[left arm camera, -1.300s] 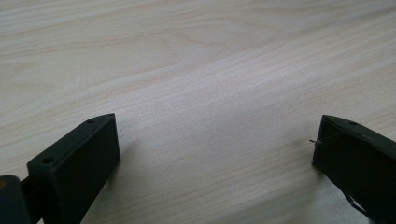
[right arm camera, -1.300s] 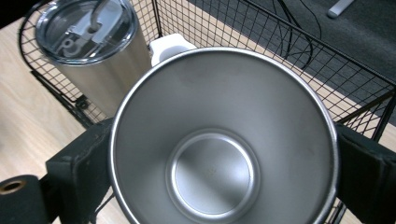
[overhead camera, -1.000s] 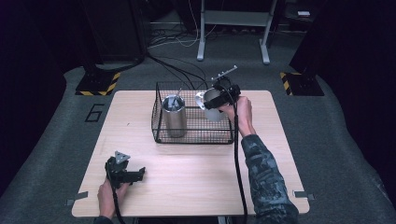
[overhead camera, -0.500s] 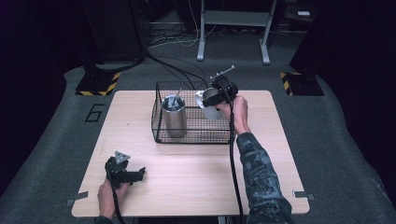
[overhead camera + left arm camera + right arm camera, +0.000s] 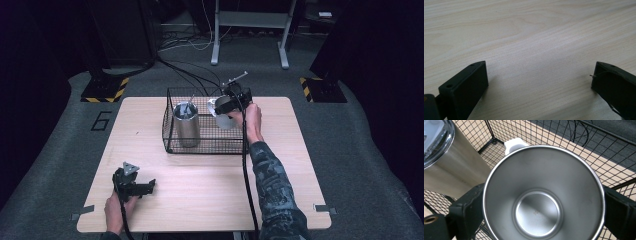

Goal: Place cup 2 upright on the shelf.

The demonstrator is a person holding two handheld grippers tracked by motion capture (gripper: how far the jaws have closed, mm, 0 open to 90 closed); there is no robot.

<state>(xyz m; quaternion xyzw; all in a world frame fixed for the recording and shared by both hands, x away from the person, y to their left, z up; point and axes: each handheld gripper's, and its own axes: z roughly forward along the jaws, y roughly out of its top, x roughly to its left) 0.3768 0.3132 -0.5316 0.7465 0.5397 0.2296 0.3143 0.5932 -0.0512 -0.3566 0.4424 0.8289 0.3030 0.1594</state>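
A black wire basket (image 5: 172,131) stands at the back middle of the wooden table (image 5: 210,175). Inside its left half stands a steel tumbler (image 5: 186,125) with a clear lid (image 5: 434,137). My right gripper (image 5: 226,104) hovers over the basket's right half, shut on a white mug (image 5: 225,119) with a steel inside (image 5: 541,202) and a white handle (image 5: 514,143); the jaws press its rim on both sides. My left gripper (image 5: 136,187) rests near the table's front left, open, with bare wood (image 5: 536,75) between its jaws.
Cables (image 5: 190,75) run over the grey floor behind the table. A metal stand (image 5: 250,30) is at the back. Yellow-black striped blocks (image 5: 105,90) sit on the floor at both back corners.
The right gripper with the mug has shifted slightly left and back over the basket. The left gripper has stayed put.
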